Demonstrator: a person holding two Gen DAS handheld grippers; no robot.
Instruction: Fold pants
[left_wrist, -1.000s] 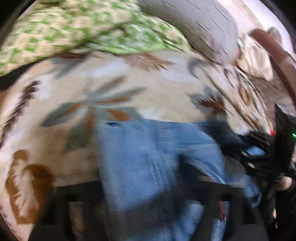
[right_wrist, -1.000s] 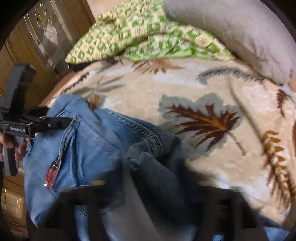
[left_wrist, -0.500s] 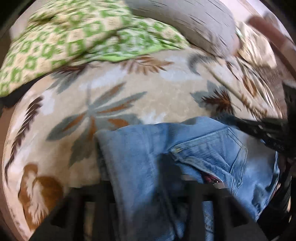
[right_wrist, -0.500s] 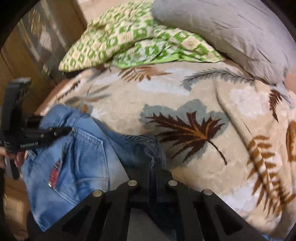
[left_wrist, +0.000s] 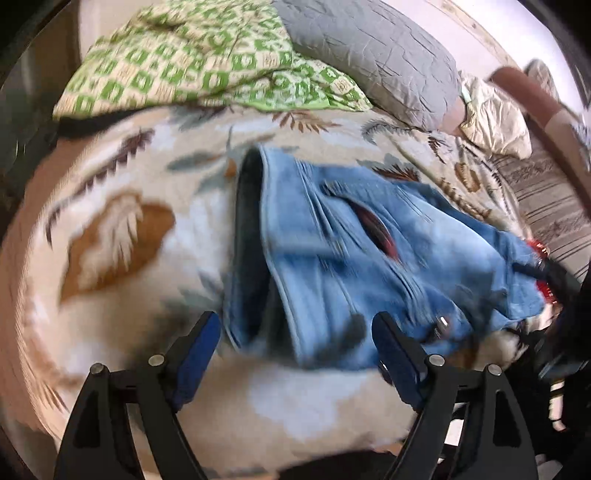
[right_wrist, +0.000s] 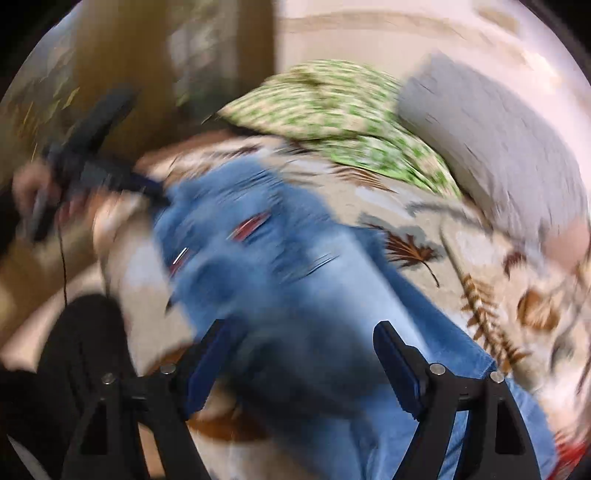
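Blue jeans (left_wrist: 332, 258) lay on the leaf-print bed blanket (left_wrist: 110, 229).
Both left gripper (left_wrist: 295, 334) and right gripper (right_wrist: 299, 343) jaws were opening, gripping nothing; no writing was legible.

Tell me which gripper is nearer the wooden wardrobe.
Left. The left gripper, fingers opening, is at the jeans' wardrobe-side edge, by the wooden wardrobe; the right gripper, also opening, hovers over the jeans mid-bed.

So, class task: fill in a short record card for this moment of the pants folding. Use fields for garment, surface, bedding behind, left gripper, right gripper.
garment: blue jeans, bunched, lying on the blanket
surface: leaf-patterned blanket
bedding behind: green checked pillow, grey pillow beside it
left gripper: jaws opening, not gripping the denim
right gripper: jaws opening above the jeans, not gripping; view blurred
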